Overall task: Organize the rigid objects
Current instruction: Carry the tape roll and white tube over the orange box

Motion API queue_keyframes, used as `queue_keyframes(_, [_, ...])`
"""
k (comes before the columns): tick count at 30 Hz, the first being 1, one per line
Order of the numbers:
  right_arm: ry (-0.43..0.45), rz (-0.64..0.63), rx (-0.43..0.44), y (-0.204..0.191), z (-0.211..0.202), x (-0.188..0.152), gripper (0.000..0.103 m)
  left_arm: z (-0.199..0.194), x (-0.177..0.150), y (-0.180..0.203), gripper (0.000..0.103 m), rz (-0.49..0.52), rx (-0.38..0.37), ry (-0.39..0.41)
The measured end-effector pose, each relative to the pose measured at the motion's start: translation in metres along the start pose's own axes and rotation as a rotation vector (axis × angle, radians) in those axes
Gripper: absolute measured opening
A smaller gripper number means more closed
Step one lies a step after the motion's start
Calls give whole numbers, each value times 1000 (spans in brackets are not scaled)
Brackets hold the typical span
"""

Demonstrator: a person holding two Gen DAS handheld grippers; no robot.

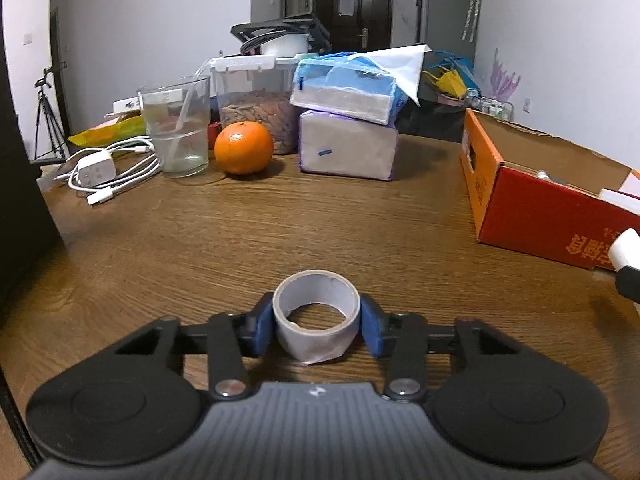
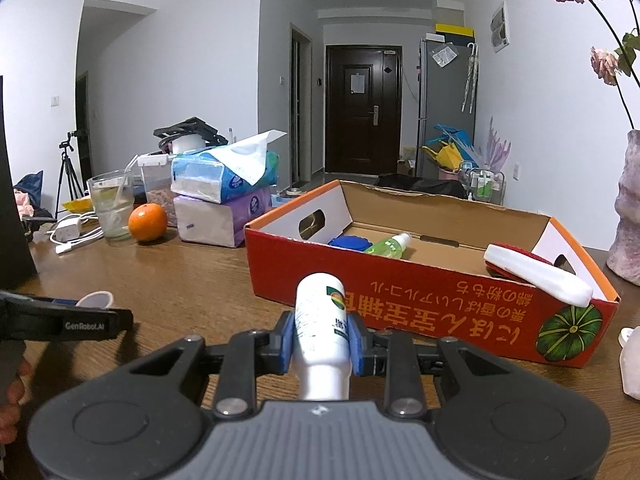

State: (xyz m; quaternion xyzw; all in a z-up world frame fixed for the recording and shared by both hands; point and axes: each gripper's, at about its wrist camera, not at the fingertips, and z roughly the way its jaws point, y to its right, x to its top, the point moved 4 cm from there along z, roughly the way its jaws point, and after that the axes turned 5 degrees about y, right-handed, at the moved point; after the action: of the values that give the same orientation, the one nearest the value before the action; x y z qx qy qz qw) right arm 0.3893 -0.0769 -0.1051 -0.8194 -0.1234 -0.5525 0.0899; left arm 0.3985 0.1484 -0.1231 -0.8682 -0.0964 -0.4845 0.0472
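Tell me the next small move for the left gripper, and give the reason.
Probably lift the tape roll straight up off the table. The left gripper has its blue pads against both sides of the roll, which rests on the wood, and the open orange box lies off to its right.

Dim indoor light, soft shadows, sharp center, heavy fisheye warp w/ dark corners.
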Motion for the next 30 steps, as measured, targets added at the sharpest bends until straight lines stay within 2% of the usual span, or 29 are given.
queue_keyframes(16, [32, 26, -25, 14, -27, -3, 27, -36, 7, 22, 45, 6, -35, 89])
queue_keyframes(30, [98, 77, -65, 47, -60, 6, 27, -79, 13, 75, 45, -1, -144, 164])
